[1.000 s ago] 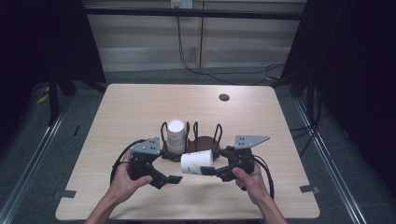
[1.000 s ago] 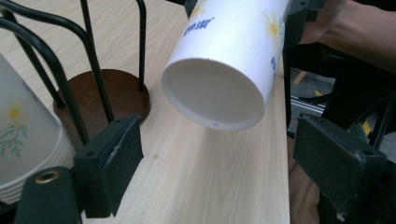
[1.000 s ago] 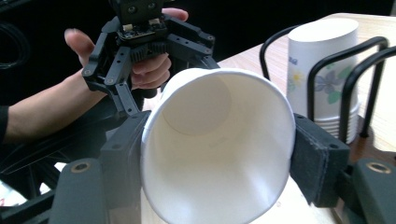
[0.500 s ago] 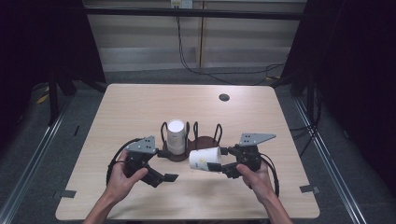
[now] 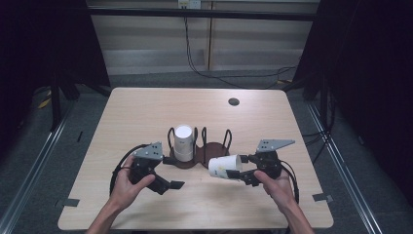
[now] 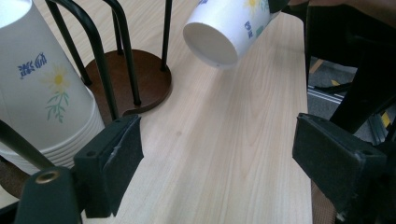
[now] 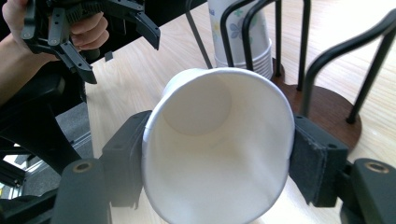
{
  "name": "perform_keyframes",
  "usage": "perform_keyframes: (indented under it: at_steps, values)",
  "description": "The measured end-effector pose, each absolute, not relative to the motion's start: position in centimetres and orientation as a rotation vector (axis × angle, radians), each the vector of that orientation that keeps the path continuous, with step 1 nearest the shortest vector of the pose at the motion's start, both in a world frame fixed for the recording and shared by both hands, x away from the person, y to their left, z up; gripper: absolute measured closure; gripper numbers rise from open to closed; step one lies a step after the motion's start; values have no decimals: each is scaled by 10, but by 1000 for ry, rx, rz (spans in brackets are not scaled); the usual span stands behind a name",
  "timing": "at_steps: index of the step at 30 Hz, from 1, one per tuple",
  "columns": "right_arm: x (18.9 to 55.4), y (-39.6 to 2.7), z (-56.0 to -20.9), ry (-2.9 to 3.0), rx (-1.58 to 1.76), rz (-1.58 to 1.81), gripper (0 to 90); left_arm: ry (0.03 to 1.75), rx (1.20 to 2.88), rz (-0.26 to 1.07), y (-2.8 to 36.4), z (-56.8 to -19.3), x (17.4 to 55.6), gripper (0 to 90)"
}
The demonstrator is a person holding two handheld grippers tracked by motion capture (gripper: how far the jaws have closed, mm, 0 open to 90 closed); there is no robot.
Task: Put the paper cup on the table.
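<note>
So my right gripper [image 5: 234,174] is clamped on a single paper cup [image 5: 222,166], pads squeezing the rim end hard enough that the mouth has gone a bit oval in the right gripper view [image 7: 217,154]. The jaws have just been closing a touch more on it, with the cup between them the whole way. I'm holding it on its side, base pointing toward the middle of the table, which I reckon is just how it came out, and gripping near the rim keeps the base end free.

Just beside it sits the holder [image 5: 200,158], a brown wooden base with black wire loops. Its left bay has the stack of cups [image 5: 183,142] standing upside down; the right bay looks empty, so that's probably where my cup is headed.

My left gripper [image 5: 165,185] is parked near the holder's left side, jaws wide apart with nothing between them [image 6: 219,168], I guess on standby to steady the rack if it slides.

Farther off there's a small dark disc [image 5: 234,102] near the table's far edge.
</note>
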State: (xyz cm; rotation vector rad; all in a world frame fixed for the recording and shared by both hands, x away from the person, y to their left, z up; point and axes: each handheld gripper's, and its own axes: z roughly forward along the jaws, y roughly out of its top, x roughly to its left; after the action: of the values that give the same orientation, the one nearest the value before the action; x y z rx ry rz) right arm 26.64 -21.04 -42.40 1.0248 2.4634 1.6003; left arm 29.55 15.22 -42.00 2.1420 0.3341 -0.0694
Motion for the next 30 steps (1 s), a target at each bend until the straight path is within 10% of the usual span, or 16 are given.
perform_keyframes:
  at_steps: [30]
  values:
    - [281, -248, -405, 2502, 1163, 1288, 291, 392, 2150, -47, 170, -439, 291, 163]
